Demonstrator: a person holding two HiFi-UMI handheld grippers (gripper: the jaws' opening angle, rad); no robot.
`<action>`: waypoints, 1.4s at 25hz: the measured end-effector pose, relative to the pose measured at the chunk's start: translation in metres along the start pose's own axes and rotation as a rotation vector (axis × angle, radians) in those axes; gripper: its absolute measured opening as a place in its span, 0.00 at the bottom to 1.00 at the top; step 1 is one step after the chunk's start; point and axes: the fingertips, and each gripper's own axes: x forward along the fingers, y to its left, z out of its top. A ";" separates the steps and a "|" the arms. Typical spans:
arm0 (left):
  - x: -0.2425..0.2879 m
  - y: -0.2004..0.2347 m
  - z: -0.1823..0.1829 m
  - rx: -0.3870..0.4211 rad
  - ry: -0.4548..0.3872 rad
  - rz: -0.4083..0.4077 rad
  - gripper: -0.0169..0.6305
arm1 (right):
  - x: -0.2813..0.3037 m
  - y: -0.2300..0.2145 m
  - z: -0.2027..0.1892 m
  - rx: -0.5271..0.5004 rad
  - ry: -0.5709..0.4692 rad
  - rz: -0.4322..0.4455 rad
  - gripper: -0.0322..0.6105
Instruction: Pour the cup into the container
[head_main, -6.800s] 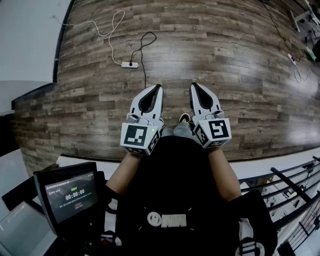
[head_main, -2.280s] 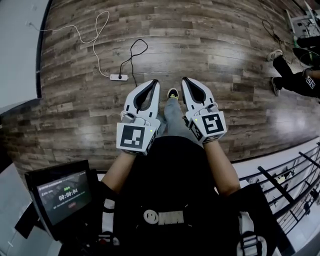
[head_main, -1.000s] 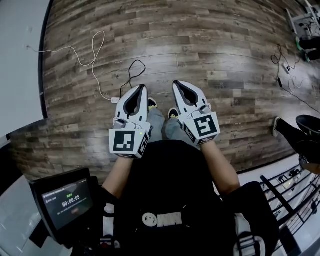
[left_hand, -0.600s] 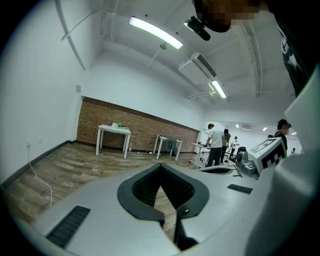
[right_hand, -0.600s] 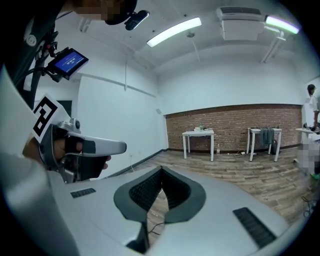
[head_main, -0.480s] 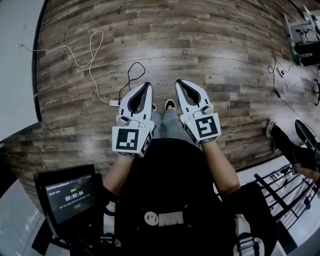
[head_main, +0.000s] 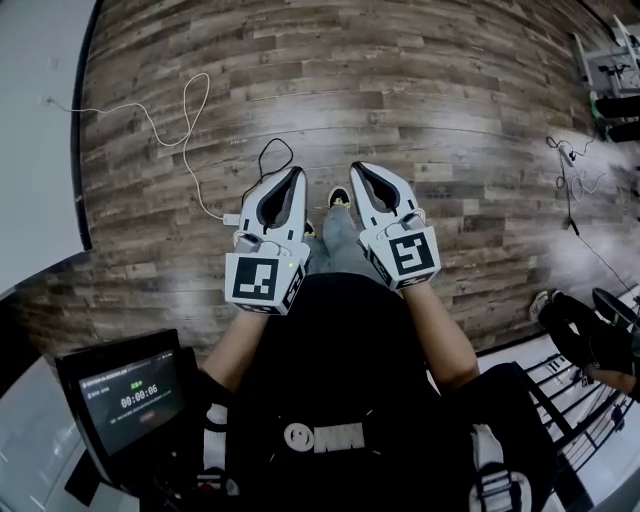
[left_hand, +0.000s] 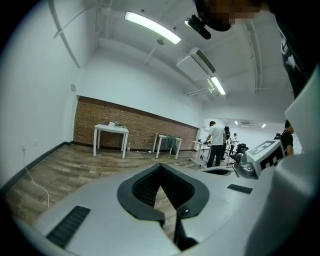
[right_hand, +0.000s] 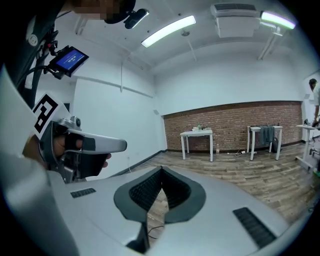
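While held side by side over wooden floor (head_main: 420, 90), left tongs (head_main: 296, 172) clenched, empty, right tongs (head_main: 358, 167) clenched, empty, white desk (left_hand: 111, 129) against brick wall (left_hand: 140, 129)

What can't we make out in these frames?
- Things on the far white table, left gripper view: too small to tell what they are.
- Person at lower right, head view: cut off by the frame edge.
- Small print on the screen, head view: too small to read.
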 end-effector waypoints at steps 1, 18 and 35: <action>0.009 0.000 0.003 -0.003 0.001 0.007 0.02 | 0.004 -0.008 0.002 -0.002 0.000 0.005 0.06; 0.094 0.032 0.040 0.032 0.011 0.068 0.02 | 0.077 -0.073 0.037 0.007 -0.031 0.074 0.06; 0.132 0.136 0.080 -0.014 -0.052 0.022 0.02 | 0.178 -0.089 0.073 -0.015 0.019 -0.026 0.06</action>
